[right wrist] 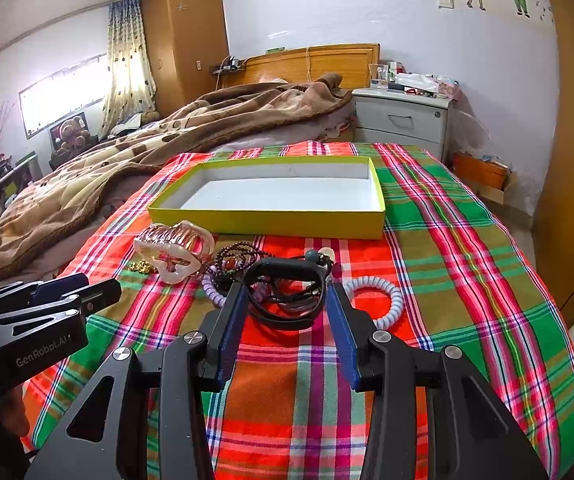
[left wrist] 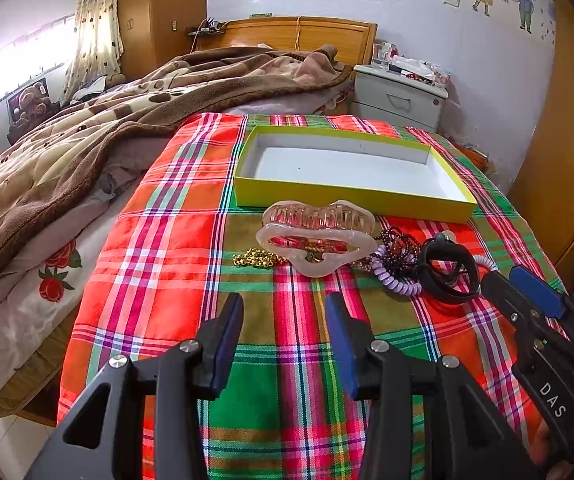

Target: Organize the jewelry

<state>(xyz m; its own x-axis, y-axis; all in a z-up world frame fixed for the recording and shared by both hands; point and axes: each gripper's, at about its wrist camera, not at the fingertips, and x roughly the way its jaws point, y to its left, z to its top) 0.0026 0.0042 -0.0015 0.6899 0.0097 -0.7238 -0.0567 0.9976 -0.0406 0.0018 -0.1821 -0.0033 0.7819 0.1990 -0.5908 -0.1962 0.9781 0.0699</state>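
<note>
Left gripper (left wrist: 283, 312) open, hovering bottom centre, short of hair claw (left wrist: 315, 236). Right gripper (right wrist: 287, 304) open, fingers either side of black band (right wrist: 287, 296) at frame centre. Box (right wrist: 271, 220) beyond, empty. Judged step: first pickup; next, close on band, lift clear of tangled beads (right wrist: 235, 256).

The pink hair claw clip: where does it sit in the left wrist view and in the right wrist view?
Left wrist view: the pink hair claw clip lies at centre, just ahead of the open left gripper.
Right wrist view: it lies left of centre, ahead and left of the open right gripper.
Shared landmark: the yellow box lies just beyond it in both views.
</note>
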